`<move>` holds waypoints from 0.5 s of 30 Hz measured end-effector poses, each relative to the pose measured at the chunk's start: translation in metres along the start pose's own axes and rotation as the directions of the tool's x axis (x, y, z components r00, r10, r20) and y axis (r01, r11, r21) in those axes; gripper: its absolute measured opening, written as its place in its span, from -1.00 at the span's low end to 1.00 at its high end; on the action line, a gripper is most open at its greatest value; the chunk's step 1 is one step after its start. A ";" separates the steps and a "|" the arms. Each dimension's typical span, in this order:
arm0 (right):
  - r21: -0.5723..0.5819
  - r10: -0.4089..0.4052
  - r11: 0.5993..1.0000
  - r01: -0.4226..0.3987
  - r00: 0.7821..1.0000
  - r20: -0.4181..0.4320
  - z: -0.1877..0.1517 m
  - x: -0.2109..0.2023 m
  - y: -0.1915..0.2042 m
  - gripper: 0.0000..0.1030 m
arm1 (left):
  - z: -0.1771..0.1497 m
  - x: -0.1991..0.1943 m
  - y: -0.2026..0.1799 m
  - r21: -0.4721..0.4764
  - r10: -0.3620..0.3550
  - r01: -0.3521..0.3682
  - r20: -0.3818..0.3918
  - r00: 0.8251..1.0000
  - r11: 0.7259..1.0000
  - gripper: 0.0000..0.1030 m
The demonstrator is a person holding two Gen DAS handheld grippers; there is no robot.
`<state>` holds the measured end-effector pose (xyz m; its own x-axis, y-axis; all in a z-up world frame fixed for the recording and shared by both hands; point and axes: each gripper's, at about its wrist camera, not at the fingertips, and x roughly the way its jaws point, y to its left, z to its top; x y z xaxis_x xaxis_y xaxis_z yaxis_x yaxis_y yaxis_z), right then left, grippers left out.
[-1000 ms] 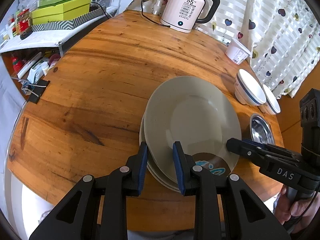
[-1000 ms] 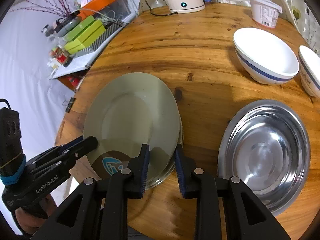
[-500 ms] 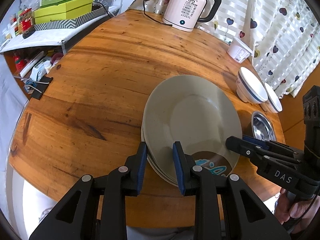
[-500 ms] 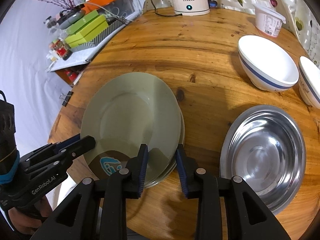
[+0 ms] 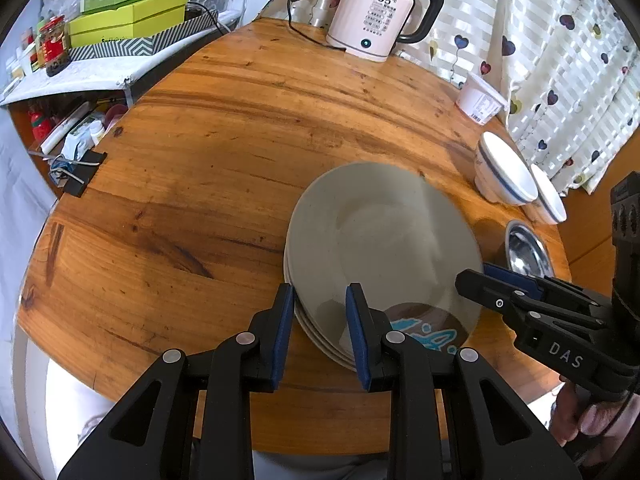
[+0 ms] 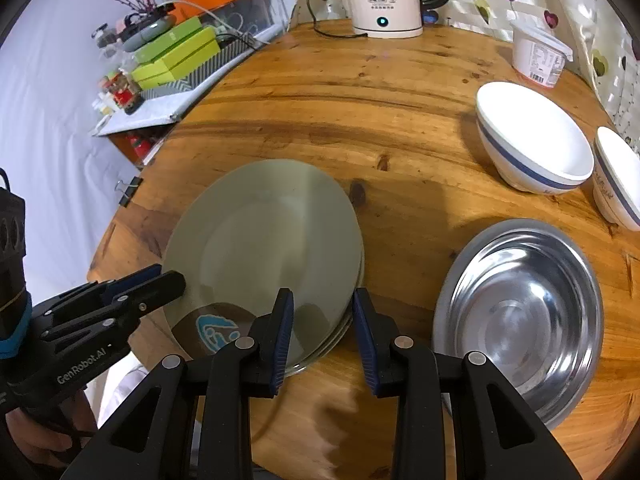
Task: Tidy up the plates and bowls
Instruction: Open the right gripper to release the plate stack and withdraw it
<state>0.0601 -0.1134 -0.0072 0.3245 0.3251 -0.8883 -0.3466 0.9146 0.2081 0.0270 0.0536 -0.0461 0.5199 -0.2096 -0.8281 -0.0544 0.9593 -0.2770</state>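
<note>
A stack of grey-green plates (image 5: 380,240) lies near the front edge of the round wooden table (image 5: 224,128); it also shows in the right wrist view (image 6: 264,240). My left gripper (image 5: 320,312) is open, its fingers straddling the stack's near-left rim. My right gripper (image 6: 322,316) is open, straddling the stack's near-right rim. A steel bowl (image 6: 520,312) sits right of the stack. Two white bowls with blue stripes (image 6: 532,136) (image 6: 616,176) stand at the far right.
A white electric kettle (image 5: 380,8) with its cord stands at the table's back. A white tub (image 6: 540,52) is by the heart-print curtain. A cluttered shelf with green boxes (image 5: 128,12) lies beyond the left edge.
Both grippers have pulled back and risen slightly from the plate stack. The right gripper's jaws have opened a little wider. The plates stay in place.
</note>
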 end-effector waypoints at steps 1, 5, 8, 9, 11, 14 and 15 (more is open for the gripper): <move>0.000 -0.001 1.000 0.001 1.000 0.005 0.000 -0.001 0.000 -0.41 | 0.001 -0.001 0.000 0.001 0.002 -0.002 0.004 1.000 1.000 -0.48; -0.005 0.002 1.000 -0.002 1.000 0.027 0.001 -0.006 0.000 -0.41 | 0.004 -0.004 0.000 0.003 0.005 -0.005 0.020 1.000 1.000 -0.48; -0.003 0.007 1.000 -0.007 1.000 0.026 0.001 -0.005 -0.001 -0.41 | 0.004 -0.003 0.000 0.004 0.008 -0.009 0.020 1.000 1.000 -0.48; -0.005 0.008 1.000 -0.008 1.000 0.022 0.001 -0.005 0.000 -0.41 | 0.004 -0.003 0.000 0.006 0.009 -0.009 0.021 1.000 1.000 -0.48; -0.007 0.014 1.000 -0.014 1.000 0.017 0.000 -0.003 0.001 -0.41 | 0.004 -0.003 -0.001 0.006 0.009 -0.009 0.021 1.000 1.000 -0.48; -0.010 0.018 1.000 -0.018 1.000 0.024 0.000 -0.005 0.000 -0.41 | 0.004 -0.003 0.000 0.004 0.005 -0.005 0.022 1.000 1.000 -0.48; -0.011 0.016 1.000 -0.016 0.999 0.030 0.001 -0.007 0.001 -0.41 | 0.004 -0.003 0.000 0.005 0.004 -0.004 0.025 1.000 1.000 -0.48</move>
<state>0.0586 -0.1148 -0.0007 0.3449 0.3471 -0.8721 -0.3615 0.9066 0.2178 0.0289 0.0547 -0.0414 0.5405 -0.2010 -0.8170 -0.0526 0.9611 -0.2713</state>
